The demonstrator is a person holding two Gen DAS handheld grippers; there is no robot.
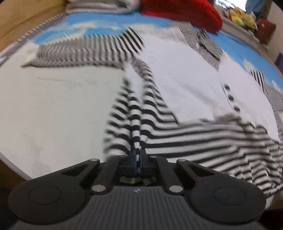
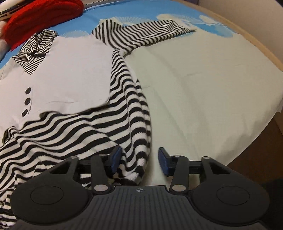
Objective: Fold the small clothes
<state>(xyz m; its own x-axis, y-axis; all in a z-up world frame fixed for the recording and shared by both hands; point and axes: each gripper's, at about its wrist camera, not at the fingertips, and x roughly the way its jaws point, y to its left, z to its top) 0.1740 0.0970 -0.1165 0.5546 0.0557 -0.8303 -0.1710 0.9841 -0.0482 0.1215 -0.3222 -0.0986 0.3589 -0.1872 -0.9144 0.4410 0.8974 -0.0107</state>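
- On the white and blue sheet (image 2: 203, 85) we see a small top (image 2: 74, 70) lying flat. It has a plain white front, black and white stripes on the sleeves, hem and collar, and three dark buttons (image 2: 27, 101).
- At its left edge, our left gripper (image 1: 138, 153) has its fingers pressed together on a thin ridge of the striped hem cloth. This view is blurry.
- By the right edge, our right gripper (image 2: 139, 157) has its blue pads partly apart. A bunched fold of striped hem sits between them. The left pad (image 2: 115, 157) touches the cloth, and the right pad (image 2: 163, 159) stands clear of it.
- Past the collar we see a red knitted thing (image 2: 44, 16) lying on the blue part of the sheet.
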